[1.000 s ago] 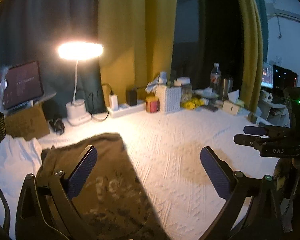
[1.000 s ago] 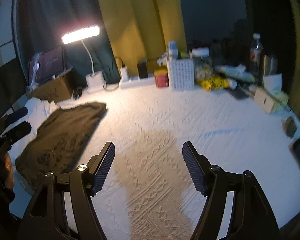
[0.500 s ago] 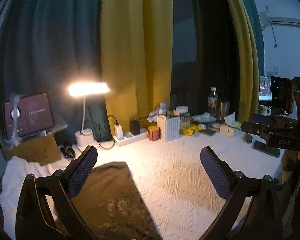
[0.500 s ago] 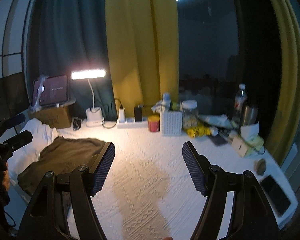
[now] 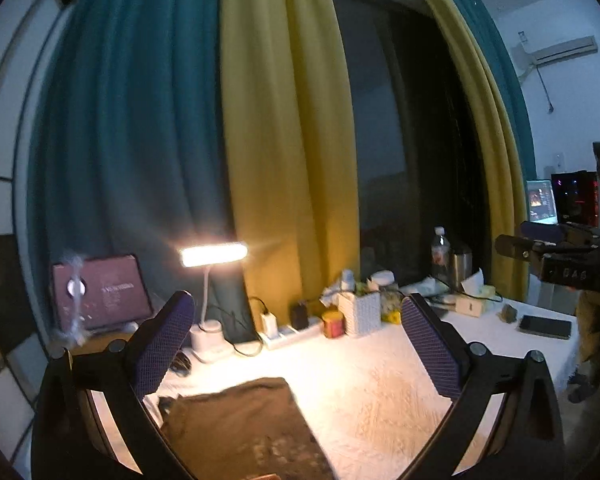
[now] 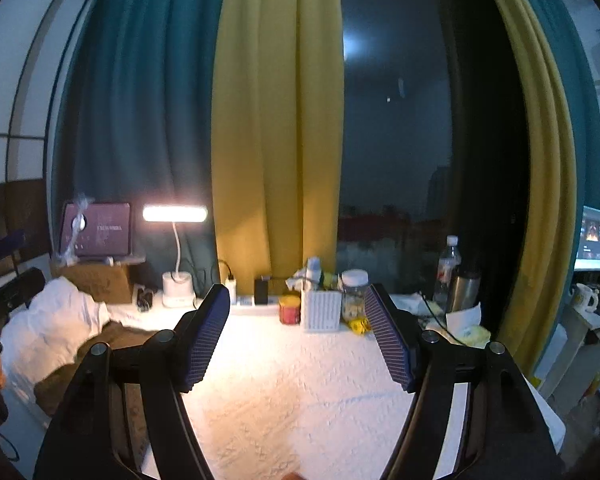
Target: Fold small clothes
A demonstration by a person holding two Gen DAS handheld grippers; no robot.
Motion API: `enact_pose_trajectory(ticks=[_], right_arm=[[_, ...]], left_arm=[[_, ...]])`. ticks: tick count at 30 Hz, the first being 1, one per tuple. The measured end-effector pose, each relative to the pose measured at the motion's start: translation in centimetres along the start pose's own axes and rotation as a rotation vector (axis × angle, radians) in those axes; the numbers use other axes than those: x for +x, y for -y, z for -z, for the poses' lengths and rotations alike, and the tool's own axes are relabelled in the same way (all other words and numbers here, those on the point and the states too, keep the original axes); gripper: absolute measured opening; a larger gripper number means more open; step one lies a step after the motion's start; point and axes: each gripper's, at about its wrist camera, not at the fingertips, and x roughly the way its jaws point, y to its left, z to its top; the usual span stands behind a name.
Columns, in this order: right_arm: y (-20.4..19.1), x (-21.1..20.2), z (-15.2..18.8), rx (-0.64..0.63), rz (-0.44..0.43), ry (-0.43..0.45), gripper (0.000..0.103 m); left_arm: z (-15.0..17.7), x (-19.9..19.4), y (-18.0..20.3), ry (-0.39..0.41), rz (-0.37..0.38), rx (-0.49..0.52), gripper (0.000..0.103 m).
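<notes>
Dim room lit by a glaring desk lamp (image 5: 214,254), fisheye-warped edges, slight blur

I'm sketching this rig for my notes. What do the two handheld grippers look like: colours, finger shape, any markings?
Both match. The left gripper and right gripper each have black, curved, strut-like arms with round silver pivot bolts, ending in flat, elongated pads covered in blue-purple cross-hatched grip texture. Seen side-on from the left wrist camera, the right gripper's black body carries pale lettering, blurred, perhaps "DAS". No sleeves are visible.
</notes>
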Motion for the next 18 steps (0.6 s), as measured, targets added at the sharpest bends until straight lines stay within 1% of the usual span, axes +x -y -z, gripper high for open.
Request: enact_pose_trajectory(ticks=[6,10,13,16,18], right_arm=[[-1.0,-2.2,-1.0,-0.006,-0.003,0.082,0.073],[-1.3,-2.4,-1.2,0.005,-0.003,0.093,0.073],[-1.5,-1.7,-0.8,0.013,0.019,0.072,0.073],[-1.6,-0.7,-0.2,0.017,0.022,0.041,0.073],[-1.6,0.0,0.3,0.020,0.020,0.016,0.073]], left_arm=[[-0.2,-1.4,-1.2,0.053,0.003,-0.053,0.101],[0.0,-2.4,-2.0,0.073,-0.020,-0.107,0.101],[0.5,-2.0,-2.4,0.045,-0.044,-0.127,0.101],[1.1,-1.3,-2.6,-0.004,-0.081,-0.126,0.101],[1.5,-1.0,-2.9,-0.022,-0.095,-0.139,0.101]])
